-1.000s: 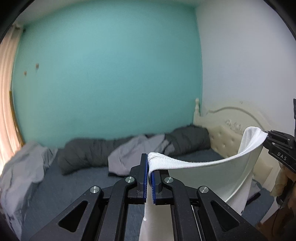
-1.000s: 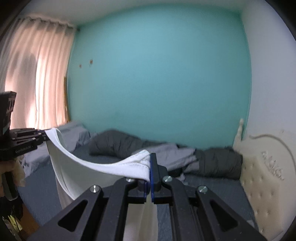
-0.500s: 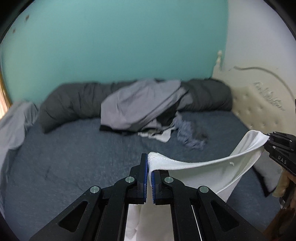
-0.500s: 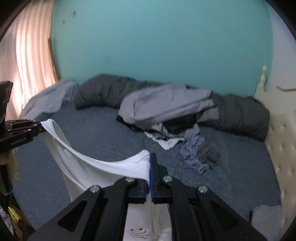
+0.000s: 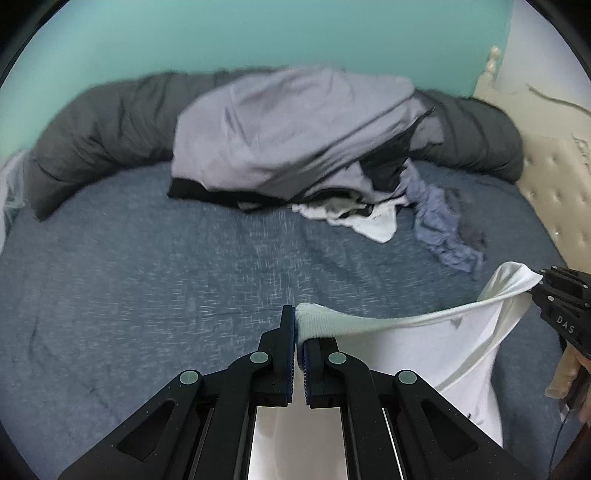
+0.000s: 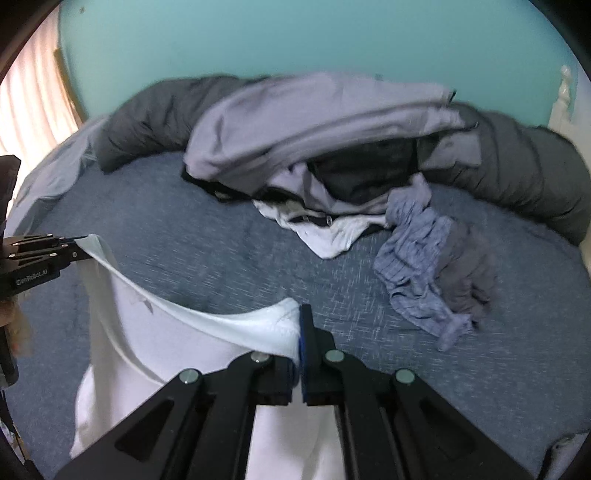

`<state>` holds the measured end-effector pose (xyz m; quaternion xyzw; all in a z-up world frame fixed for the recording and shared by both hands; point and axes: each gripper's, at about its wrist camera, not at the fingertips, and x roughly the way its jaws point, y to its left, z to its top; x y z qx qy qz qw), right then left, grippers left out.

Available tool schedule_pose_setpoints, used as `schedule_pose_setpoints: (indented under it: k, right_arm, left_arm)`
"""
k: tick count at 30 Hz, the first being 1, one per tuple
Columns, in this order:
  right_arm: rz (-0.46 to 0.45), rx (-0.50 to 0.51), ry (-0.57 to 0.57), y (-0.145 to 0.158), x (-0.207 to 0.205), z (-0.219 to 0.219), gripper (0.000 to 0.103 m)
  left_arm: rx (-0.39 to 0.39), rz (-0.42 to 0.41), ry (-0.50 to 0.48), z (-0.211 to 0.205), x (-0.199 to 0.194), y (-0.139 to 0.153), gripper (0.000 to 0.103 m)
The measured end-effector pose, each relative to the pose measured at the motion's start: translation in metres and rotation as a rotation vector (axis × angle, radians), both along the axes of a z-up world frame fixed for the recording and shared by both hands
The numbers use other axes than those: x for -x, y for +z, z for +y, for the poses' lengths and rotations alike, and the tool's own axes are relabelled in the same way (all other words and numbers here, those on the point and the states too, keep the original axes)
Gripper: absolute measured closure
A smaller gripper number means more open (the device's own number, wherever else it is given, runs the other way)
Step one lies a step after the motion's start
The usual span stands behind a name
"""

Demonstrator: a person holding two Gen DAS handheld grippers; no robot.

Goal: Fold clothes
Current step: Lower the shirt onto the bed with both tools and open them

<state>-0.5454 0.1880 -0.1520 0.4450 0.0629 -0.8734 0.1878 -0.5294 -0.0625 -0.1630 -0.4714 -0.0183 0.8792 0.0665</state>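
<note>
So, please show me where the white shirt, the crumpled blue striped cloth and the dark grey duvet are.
white shirt [image 6: 207, 332], right wrist view, its body.
crumpled blue striped cloth [image 6: 413, 266], right wrist view, middle.
dark grey duvet [image 5: 99, 129], left wrist view, left part.

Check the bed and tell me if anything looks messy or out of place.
Yes: a loose heap of unfolded clothes is piled at the far side of the bed, and a crumpled blue garment trails off its right edge. The white shirt hangs between both tools, not yet laid flat.

Dark grey duvet [image 5: 107, 122] along teal wall [image 5: 258, 33]; cream headboard [image 5: 554, 177] right.
</note>
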Motion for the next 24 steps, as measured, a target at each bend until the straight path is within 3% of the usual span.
schedule_pose_setpoints:
  k: [12, 16, 19, 21, 22, 23, 24]
  right_arm:
    - [-0.144, -0.04, -0.017, -0.12, 0.072, -0.009, 0.101]
    - [-0.172, -0.043, -0.011, -0.144, 0.077, -0.009, 0.101]
    - [-0.166, -0.026, 0.007, -0.149, 0.074, -0.008, 0.1]
    - [-0.175, -0.013, -0.006, -0.15, 0.071, -0.001, 0.094]
    - [-0.174, -0.002, -0.018, -0.148, 0.068, 0.004, 0.081]
    - [-0.173, 0.009, -0.031, -0.147, 0.066, 0.009, 0.065]
    - [-0.173, 0.021, -0.043, -0.145, 0.063, 0.014, 0.06]
  left_arm:
    - [0.001, -0.142, 0.022, 0.004, 0.068, -0.129, 0.1]
    - [0.006, -0.168, 0.029, 0.01, 0.077, -0.156, 0.098]
    - [-0.016, -0.166, 0.024, 0.008, 0.075, -0.156, 0.097]
    - [-0.051, -0.166, 0.024, 0.004, 0.072, -0.153, 0.092]
    - [-0.071, -0.166, 0.029, 0.001, 0.068, -0.15, 0.08]
    - [-0.089, -0.169, 0.034, -0.002, 0.065, -0.147, 0.061]
    - [-0.106, -0.172, 0.039, -0.005, 0.061, -0.145, 0.052]
